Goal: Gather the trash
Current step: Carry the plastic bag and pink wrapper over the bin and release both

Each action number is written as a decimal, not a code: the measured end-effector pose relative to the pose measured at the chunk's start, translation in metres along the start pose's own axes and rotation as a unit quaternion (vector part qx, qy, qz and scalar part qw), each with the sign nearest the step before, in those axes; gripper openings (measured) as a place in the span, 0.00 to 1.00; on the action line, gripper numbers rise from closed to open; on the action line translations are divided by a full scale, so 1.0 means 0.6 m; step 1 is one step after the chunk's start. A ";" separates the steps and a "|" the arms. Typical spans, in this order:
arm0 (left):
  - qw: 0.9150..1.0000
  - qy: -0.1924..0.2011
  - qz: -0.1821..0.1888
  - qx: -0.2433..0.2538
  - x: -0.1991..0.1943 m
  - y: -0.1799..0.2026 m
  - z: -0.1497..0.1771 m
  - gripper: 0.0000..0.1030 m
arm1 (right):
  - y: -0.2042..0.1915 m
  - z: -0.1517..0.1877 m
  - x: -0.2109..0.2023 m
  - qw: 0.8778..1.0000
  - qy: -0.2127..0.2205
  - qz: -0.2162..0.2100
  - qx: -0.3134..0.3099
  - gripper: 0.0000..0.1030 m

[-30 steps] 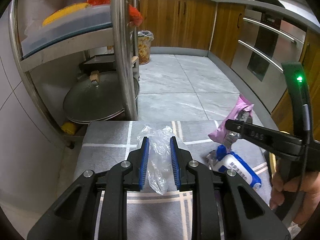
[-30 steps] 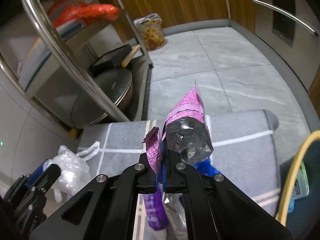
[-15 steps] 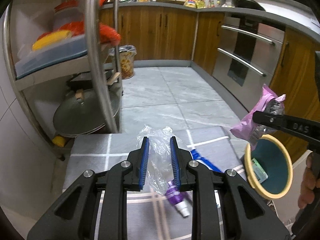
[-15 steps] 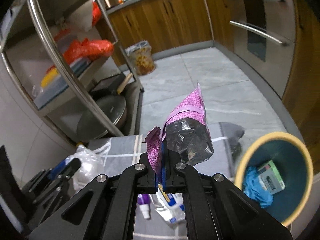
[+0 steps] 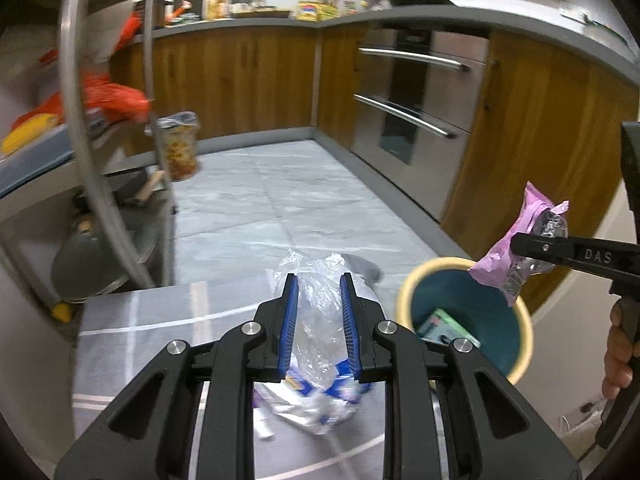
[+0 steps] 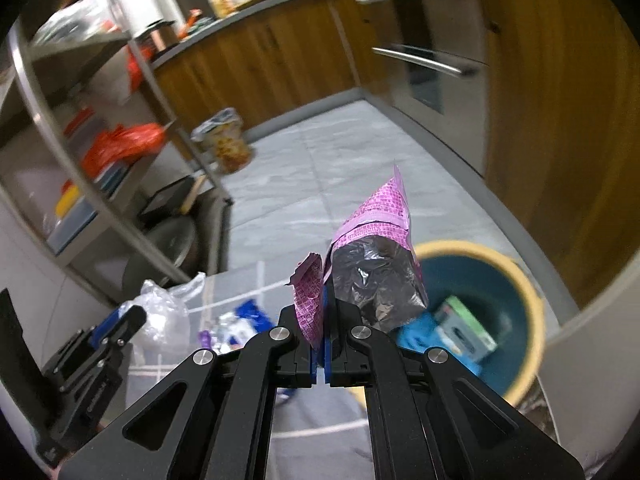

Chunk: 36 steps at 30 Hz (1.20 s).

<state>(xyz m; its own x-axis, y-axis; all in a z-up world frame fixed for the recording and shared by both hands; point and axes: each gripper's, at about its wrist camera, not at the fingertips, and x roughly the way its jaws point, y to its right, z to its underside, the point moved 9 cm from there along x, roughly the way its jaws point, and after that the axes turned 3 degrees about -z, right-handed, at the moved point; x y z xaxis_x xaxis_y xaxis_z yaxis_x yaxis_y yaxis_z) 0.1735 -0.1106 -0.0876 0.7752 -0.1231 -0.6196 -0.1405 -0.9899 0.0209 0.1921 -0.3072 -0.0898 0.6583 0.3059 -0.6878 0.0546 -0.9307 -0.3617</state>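
Left gripper [image 5: 319, 320]: its blue pads press on a crumpled clear plastic bag [image 5: 318, 320] from both sides. The bag sticks out past the tips toward 12 o'clock and hangs down below them.
Right gripper [image 6: 322, 322]: its jaws are pressed together on a pink snack wrapper [image 6: 374, 256]. The wrapper stands up past the tips toward 12 o'clock, with its shiny silver inside showing.
Bin [image 6: 520, 280]: a round bin, teal inside with a yellow rim. In the right view it sits at 3 o'clock from the wrapper, low and behind it. A small green box [image 6: 464, 326] and something blue lie in it.
Only the left view shows: the right gripper from the side, at 3 o'clock, holding the wrapper just above the rim of the bin [image 5: 404, 300]. A person's fingers [image 5: 618, 354] grip its handle at the right edge.
Only the right view shows: the left gripper from the side, at 8 o'clock, with the clear bag puffed out at its tip.
Mat [image 5: 160, 344]: grey with white lines. More trash lies on it under the left gripper, a blue and white pack [image 5: 320, 400].
Hard to see: both pictures are blurry. The rest of the trash on the mat is smeared, and I cannot tell what it is. The metal rack [image 5: 76, 120] on the left is cut off at the edge.
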 end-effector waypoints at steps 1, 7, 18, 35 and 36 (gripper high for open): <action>1.000 -0.002 0.007 0.004 0.004 0.017 0.001 0.20 | 0.018 0.001 -0.001 1.000 -0.003 0.003 0.008 0.03; 0.997 -0.031 0.070 0.027 0.052 0.139 0.020 0.20 | 0.122 0.017 0.017 0.997 -0.043 0.032 0.055 0.03; 0.985 -0.085 0.105 0.103 0.146 0.280 0.080 0.21 | 0.211 0.027 0.086 0.987 -0.117 0.060 0.096 0.04; 0.985 -0.086 0.098 0.113 0.159 0.269 0.088 0.49 | 0.225 0.016 0.098 0.986 -0.117 0.059 0.103 0.39; 0.986 -0.082 0.093 0.110 0.152 0.258 0.085 0.51 | 0.222 0.016 0.097 0.986 -0.116 0.059 0.102 0.40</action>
<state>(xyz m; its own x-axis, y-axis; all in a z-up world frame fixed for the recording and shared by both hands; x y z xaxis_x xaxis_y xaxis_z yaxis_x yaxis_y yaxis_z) 0.1911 -0.2715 -0.1806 0.6152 -0.2707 -0.7405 -0.4151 -0.9097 -0.0122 0.2307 -0.4116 -0.1841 0.4601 0.2580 -0.8496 -0.1789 -0.9103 -0.3733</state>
